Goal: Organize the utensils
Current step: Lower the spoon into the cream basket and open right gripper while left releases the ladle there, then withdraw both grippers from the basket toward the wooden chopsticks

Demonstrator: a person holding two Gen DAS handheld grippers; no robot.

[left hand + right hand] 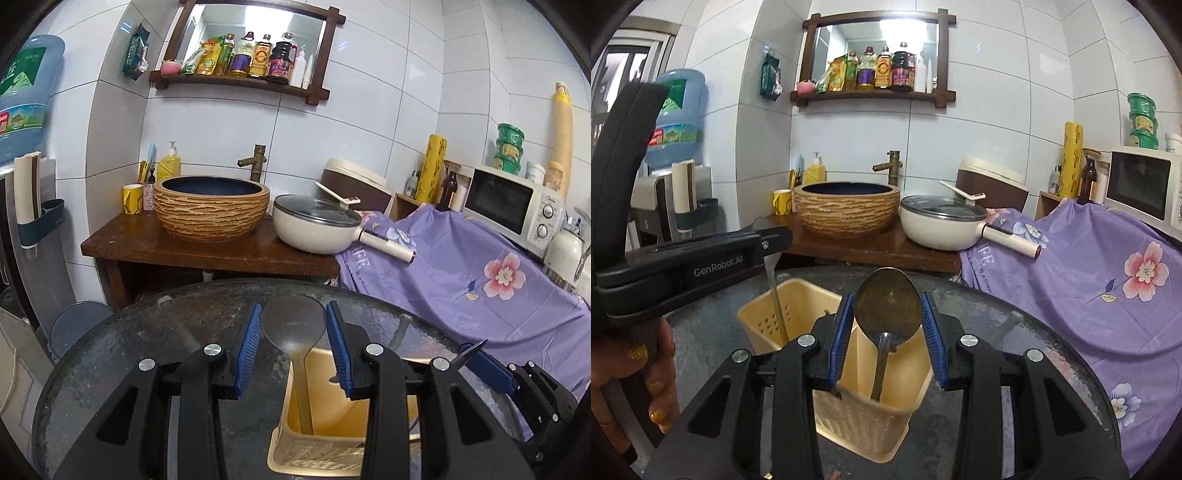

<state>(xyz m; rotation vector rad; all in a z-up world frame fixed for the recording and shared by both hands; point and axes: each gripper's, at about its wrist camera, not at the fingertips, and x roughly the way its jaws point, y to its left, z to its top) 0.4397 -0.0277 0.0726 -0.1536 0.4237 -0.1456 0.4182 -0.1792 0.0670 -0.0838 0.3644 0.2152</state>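
A beige plastic utensil holder with two compartments stands on a dark round glass table. My left gripper is shut on the bowl of a grey translucent rice spoon; its handle hangs down into the holder. In the right wrist view that gripper shows from the side, its spoon handle in the holder's left compartment. My right gripper is shut on the bowl of a tarnished metal spoon, whose handle reaches into the holder's right compartment. The right gripper appears at the right edge of the left wrist view.
Behind the table a wooden counter carries a ribbed basin and a lidded cream pan. A purple flowered cloth drapes the right side, with a microwave behind. A hand holds the left gripper's grip.
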